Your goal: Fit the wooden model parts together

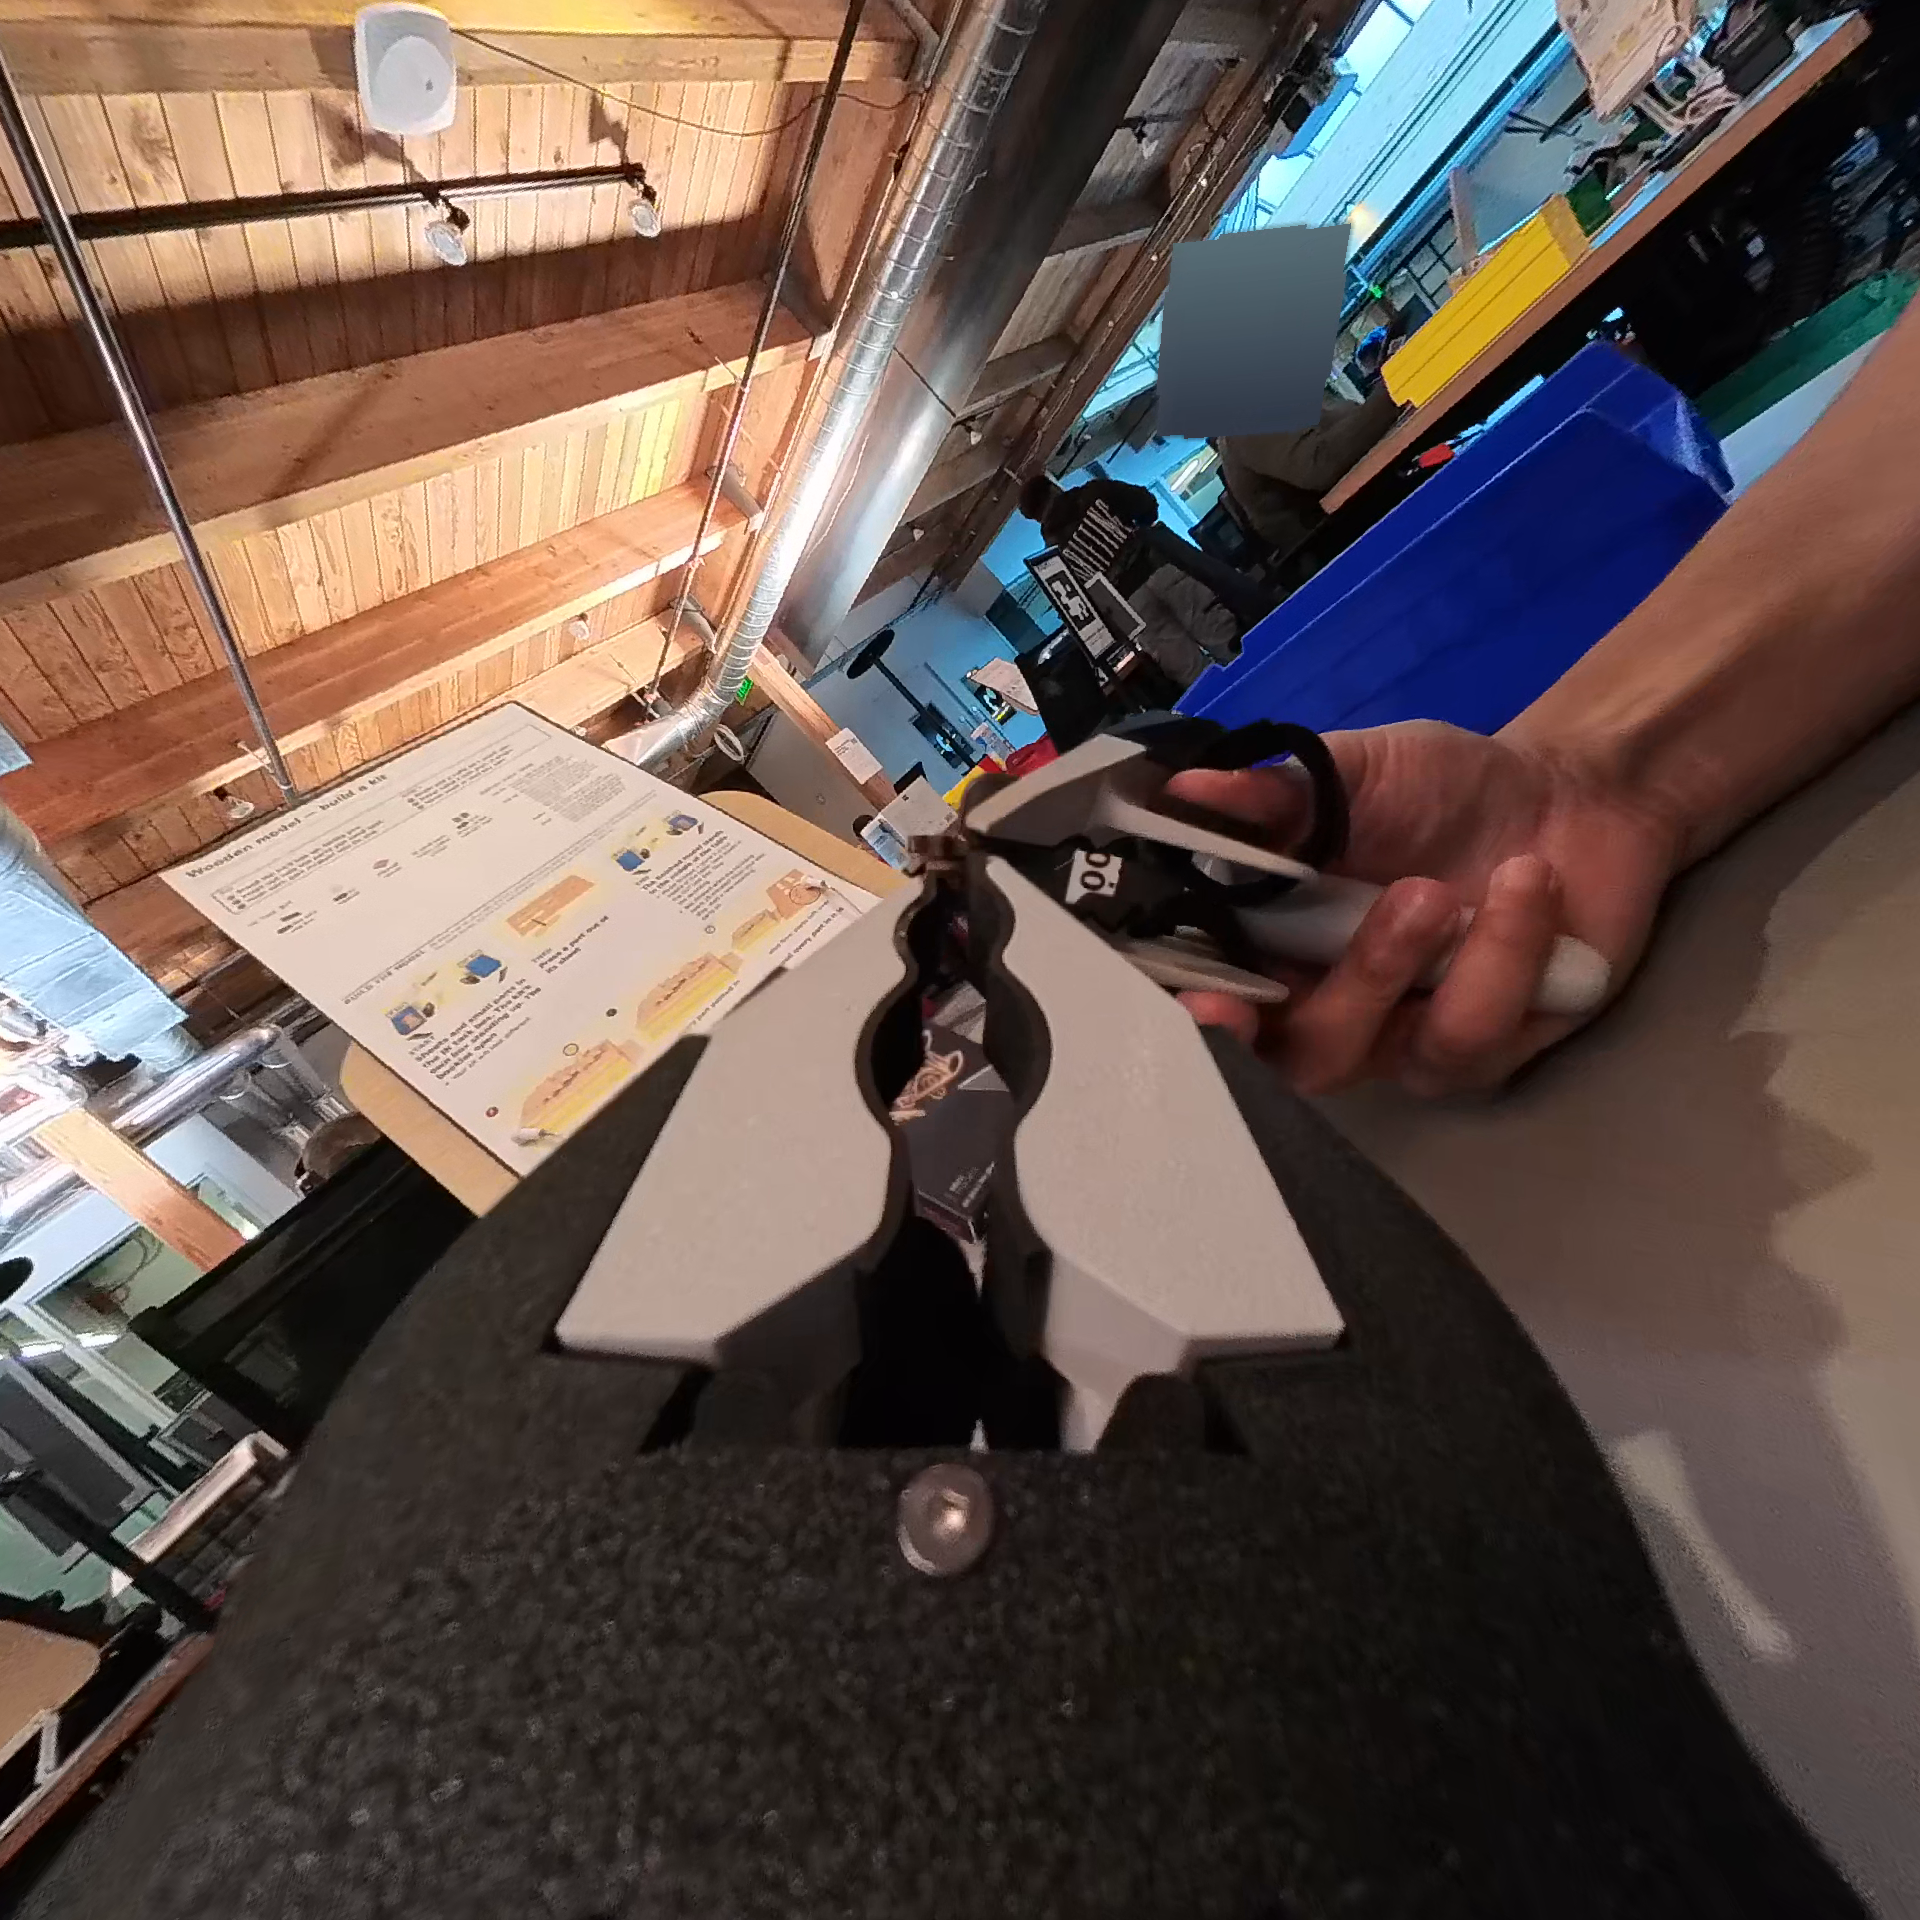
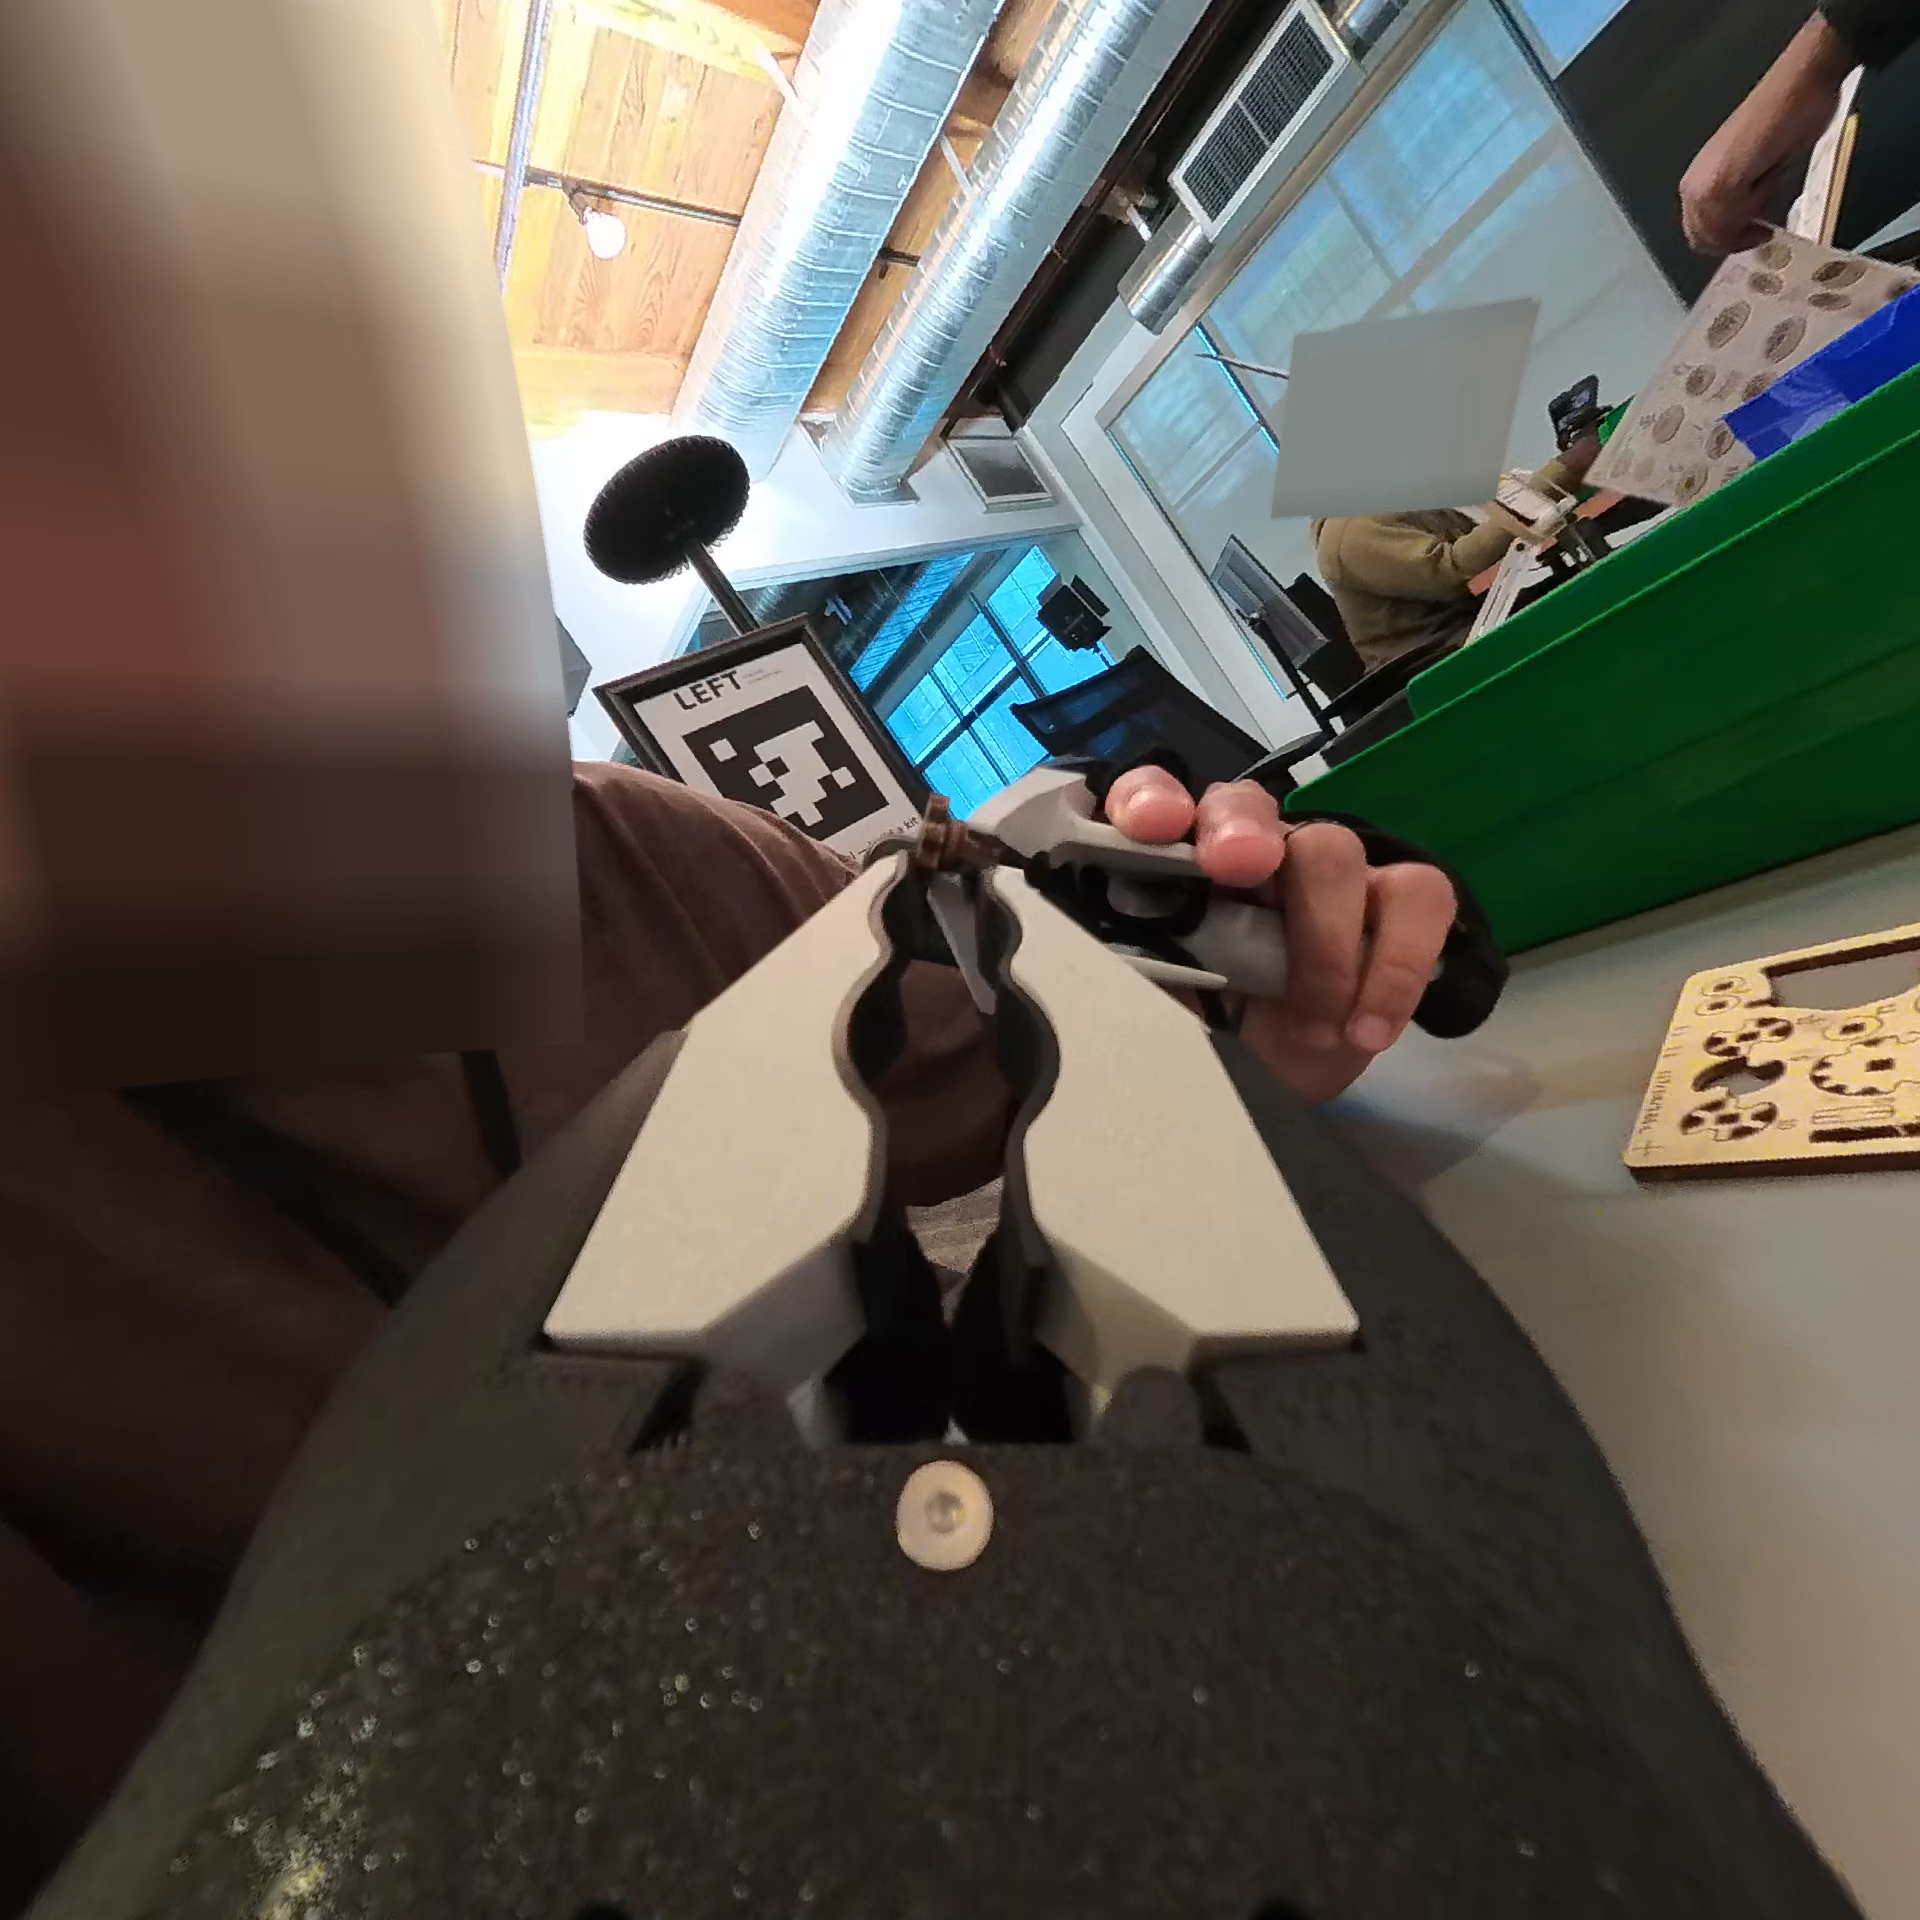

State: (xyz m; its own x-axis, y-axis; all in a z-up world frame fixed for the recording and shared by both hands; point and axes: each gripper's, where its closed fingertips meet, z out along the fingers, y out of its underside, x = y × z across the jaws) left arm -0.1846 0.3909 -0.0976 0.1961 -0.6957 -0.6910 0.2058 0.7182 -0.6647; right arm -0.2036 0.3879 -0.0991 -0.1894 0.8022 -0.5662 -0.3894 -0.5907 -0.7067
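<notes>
Both grippers are held up off the grey table [image 1: 1714,1195], tip to tip. In the left wrist view my left gripper [image 1: 938,881] is shut on a small brown wooden part [image 1: 932,854]. The right gripper [image 1: 982,821], held by a hand [image 1: 1455,883], comes in from the right and meets that part. In the right wrist view my right gripper [image 2: 940,871] is shut on a small wooden gear-like part [image 2: 938,840]. The left gripper [image 2: 1003,829], in a hand [image 2: 1320,914], touches it from the right. How the parts join is too small to tell.
A laser-cut wooden sheet [image 2: 1787,1060] with punched-out shapes lies on the table. A green bin [image 2: 1662,727] and a blue bin [image 1: 1455,623] stand behind. An instruction sheet on a board [image 1: 499,935] leans at the left. People sit farther back. The tips of both grippers are at nearly the same place.
</notes>
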